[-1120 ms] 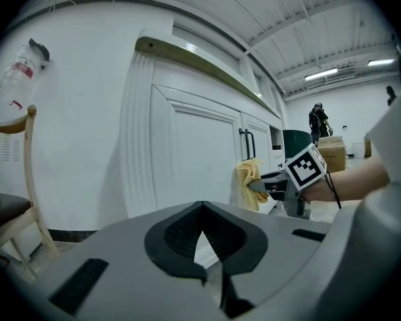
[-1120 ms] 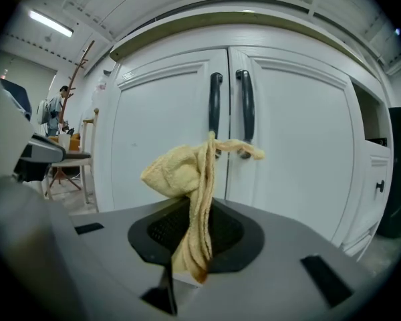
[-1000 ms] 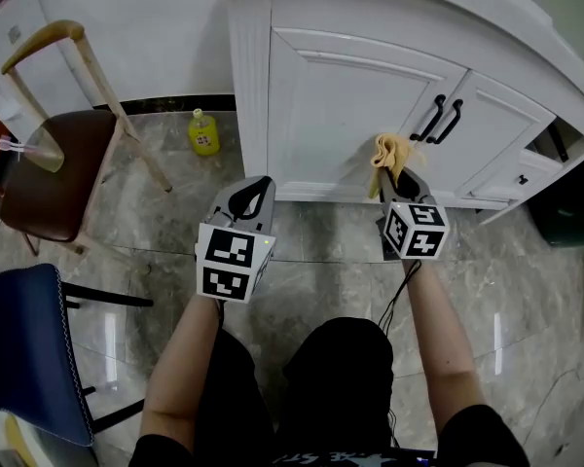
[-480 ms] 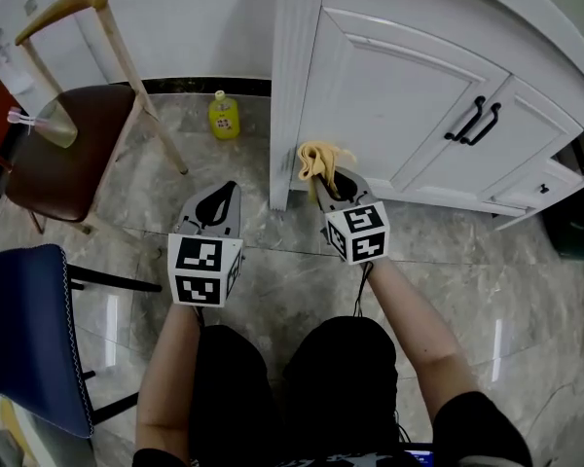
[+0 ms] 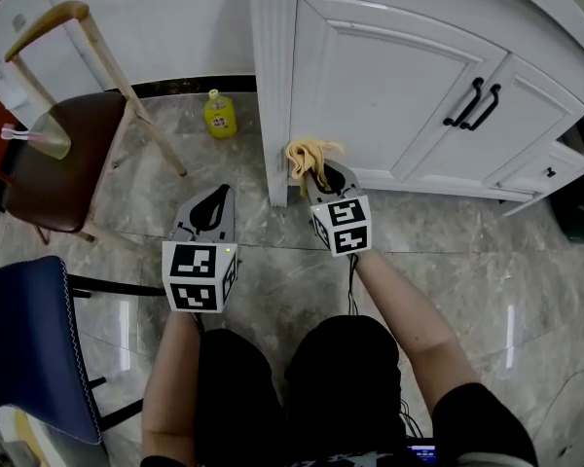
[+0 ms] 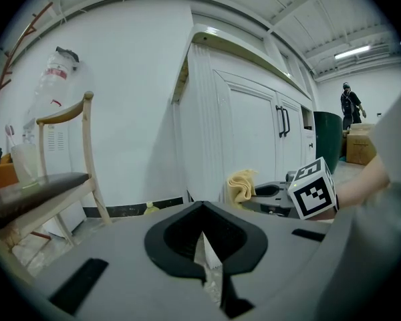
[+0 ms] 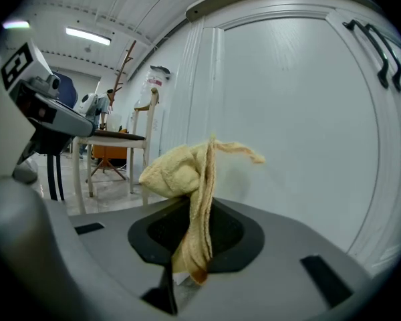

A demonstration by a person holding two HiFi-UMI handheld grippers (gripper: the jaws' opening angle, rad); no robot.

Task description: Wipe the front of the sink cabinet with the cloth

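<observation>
At the far left I see a blue chair, and behind it a wooden chair with a brown seat against the wall. A small yellow bottle stands on the marble floor by the skirting. My left gripper hovers over the floor, short of the cabinet, with its jaws pressed together and nothing between them. Just to its right, my right gripper has its jaws clamped on the yellow cloth, which bunches up above them. The cloth sits low at the left end of the white sink cabinet, beside the fluted corner post; I cannot tell whether it touches the door. Farther right, two black handles sit where the doors meet.
</observation>
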